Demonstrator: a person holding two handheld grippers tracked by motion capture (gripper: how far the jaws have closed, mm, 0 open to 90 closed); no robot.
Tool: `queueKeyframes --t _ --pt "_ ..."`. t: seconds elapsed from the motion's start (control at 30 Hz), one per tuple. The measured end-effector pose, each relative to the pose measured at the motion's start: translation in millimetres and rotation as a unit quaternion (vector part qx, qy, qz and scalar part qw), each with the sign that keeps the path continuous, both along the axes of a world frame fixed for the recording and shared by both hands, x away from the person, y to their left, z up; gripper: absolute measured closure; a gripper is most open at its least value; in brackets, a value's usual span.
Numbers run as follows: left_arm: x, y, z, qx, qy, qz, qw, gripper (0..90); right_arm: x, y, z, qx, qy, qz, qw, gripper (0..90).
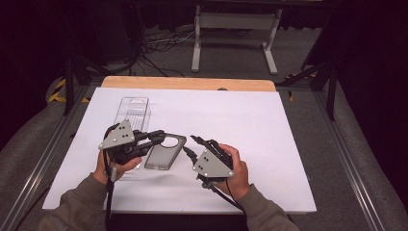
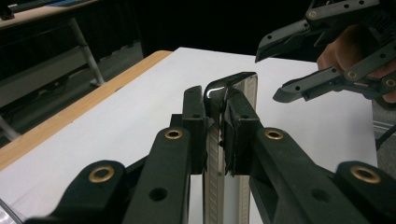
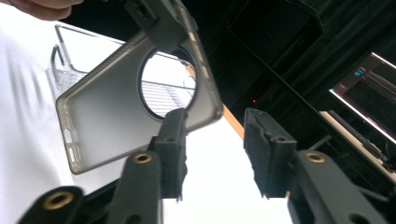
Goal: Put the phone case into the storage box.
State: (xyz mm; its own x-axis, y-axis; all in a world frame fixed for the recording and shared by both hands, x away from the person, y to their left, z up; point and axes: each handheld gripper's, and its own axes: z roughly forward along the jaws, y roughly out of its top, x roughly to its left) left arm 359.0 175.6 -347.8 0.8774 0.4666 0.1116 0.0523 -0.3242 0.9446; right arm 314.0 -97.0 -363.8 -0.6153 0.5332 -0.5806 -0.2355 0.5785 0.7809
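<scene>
Left gripper [image 1: 156, 137] is clamped on the grey phone case [image 1: 163, 153] at its rim, held just above the white table [image 1: 269, 125]. Right gripper [image 1: 195, 144], at its 3 o'clock, hangs loose, holding nothing. Case looks light, floppy, a bit slick; I'd grab the rim.

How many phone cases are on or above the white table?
1. The smoky translucent phone case is clamped by the left gripper, beside the clear plastic box. None seems hidden.

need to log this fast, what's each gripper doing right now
left gripper: shut on the phone case, gripping its edge.
right gripper: open, nothing between its jaws; it sits beside the case.
</scene>
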Motion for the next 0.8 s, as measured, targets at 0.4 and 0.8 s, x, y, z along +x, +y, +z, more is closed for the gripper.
queueKeyframes --t 0.4,0.8 --pt "-1.2 2.8 1.3 -0.007 -0.001 0.002 1.0000 80.7 3.1 -24.9 -2.7 0.047 0.047 -0.010 0.9977 40.3" --pt "-4.0 5.5 2.6 -0.014 -0.015 0.008 0.9998 80.7 2.1 -58.3 -26.7 0.082 0.091 -0.024 0.9922 31.8"
